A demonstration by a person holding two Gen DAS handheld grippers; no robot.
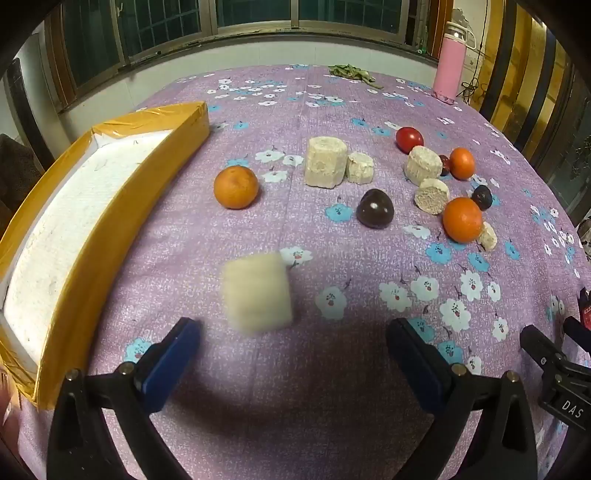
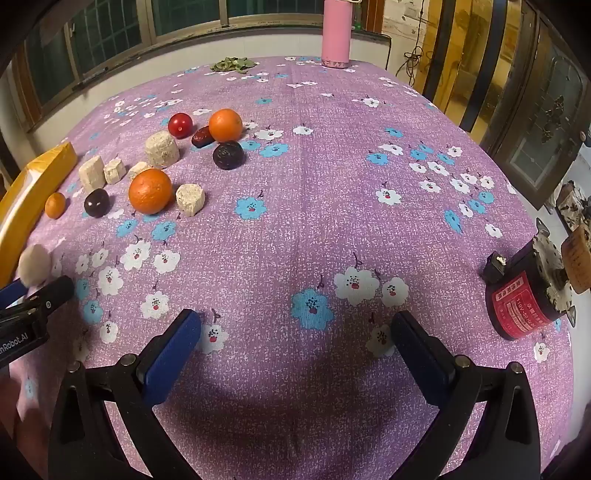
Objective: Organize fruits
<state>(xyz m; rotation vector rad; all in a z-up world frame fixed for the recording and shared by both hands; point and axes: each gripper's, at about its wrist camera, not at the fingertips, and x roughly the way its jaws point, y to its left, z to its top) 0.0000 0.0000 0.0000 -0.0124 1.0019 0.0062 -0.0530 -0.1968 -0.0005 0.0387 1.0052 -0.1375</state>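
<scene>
Purple cloth (image 2: 332, 206) bare beyond right tongs (image 2: 295, 332).

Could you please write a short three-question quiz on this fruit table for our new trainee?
1. True or false: the left gripper is shut on the pale blurred chunk.
2. Which stands at the table's far edge: A) pink bottle, B) kettle, C) basket?
3. How many oranges show in the right wrist view?

Key: 1. False: its jaws are wide open and the chunk lies ahead of them. 2. A. 3. Three.
</scene>
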